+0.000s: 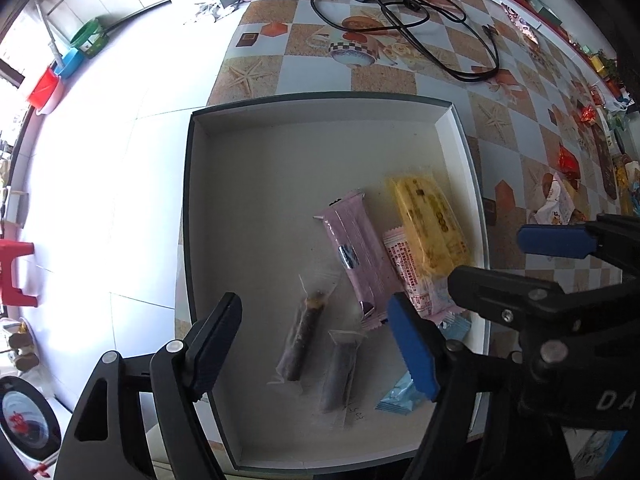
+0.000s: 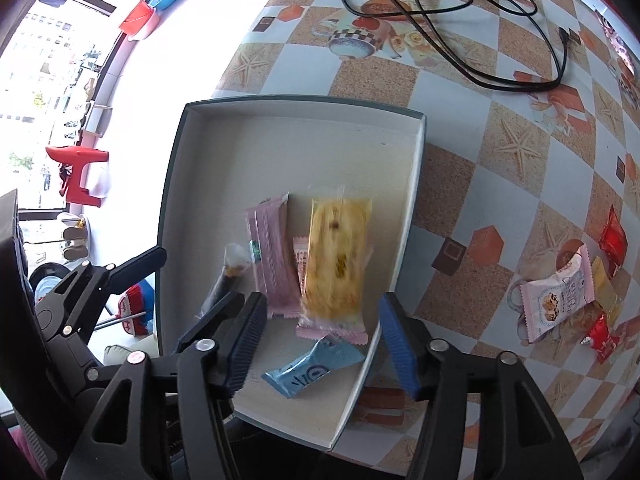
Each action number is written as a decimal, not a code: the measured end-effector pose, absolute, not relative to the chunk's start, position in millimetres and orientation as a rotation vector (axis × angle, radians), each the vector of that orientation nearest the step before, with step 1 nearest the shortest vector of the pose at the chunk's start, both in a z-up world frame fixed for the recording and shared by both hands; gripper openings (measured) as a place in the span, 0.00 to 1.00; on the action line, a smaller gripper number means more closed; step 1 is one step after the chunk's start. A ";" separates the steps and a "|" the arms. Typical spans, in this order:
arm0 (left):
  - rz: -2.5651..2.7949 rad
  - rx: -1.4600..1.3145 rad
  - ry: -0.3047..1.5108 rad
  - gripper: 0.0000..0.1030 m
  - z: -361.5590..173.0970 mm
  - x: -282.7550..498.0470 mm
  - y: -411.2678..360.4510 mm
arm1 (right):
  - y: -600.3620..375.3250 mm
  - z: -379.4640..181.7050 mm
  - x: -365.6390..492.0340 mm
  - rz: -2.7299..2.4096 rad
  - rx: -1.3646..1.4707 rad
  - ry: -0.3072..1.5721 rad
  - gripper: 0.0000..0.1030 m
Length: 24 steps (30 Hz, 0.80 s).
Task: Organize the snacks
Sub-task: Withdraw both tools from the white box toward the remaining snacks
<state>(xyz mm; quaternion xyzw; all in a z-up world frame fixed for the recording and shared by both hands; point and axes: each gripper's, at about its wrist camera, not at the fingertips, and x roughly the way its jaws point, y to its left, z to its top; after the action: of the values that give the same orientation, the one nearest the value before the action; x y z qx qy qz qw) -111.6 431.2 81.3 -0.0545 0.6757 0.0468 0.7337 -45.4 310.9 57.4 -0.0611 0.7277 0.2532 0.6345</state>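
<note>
A shallow white box point(image 1: 280, 136) point(image 2: 280, 120) sits at the table's left edge. In it lie a yellow snack pack point(image 1: 430, 226) point(image 2: 336, 264), a long pink bar point(image 1: 360, 256) point(image 2: 272, 256), a small pink packet point(image 1: 416, 276) point(image 2: 300, 256), a light blue packet point(image 1: 400, 398) point(image 2: 312, 368) and two dark sticks in clear wrap point(image 1: 302, 340). My left gripper point(image 1: 316, 348) is open and empty over the box's near part. My right gripper point(image 2: 324, 344) is open and empty above the box's right side; it also shows in the left wrist view point(image 1: 500, 260).
More snacks lie loose on the patterned tablecloth at the right: a pink bag point(image 2: 556, 300) and red packets point(image 2: 612, 240). A black cable point(image 1: 420, 32) and charger lie at the far side. The floor drops off left of the box.
</note>
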 end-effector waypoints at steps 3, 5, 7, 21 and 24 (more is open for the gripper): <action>0.098 -0.115 1.492 0.76 81.7 -108.2 425.6 | 298.3 56.8 -43.9 0.548 -0.123 1.671 0.82; 0.085 -0.101 1.493 0.76 83.1 -105.8 418.8 | 285.6 52.8 -43.1 0.525 -0.112 1.692 0.82; 0.072 -0.082 1.493 0.76 84.9 -102.5 409.8 | 273.3 47.9 -42.4 0.488 -0.105 1.714 0.82; -0.050 0.026 1.490 0.77 94.6 -82.0 333.7 | 131.5 23.4 -58.0 0.217 0.086 1.791 1.00; -0.075 0.048 1.490 0.77 95.2 -77.7 316.8 | 98.4 18.1 -64.3 0.155 0.143 1.805 1.00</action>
<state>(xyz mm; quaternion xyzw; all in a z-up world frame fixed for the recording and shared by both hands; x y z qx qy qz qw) -77.7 316.8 95.2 0.0218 0.6778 -0.0339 0.7341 -64.3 98.4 18.1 0.0620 0.7833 0.0675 0.6148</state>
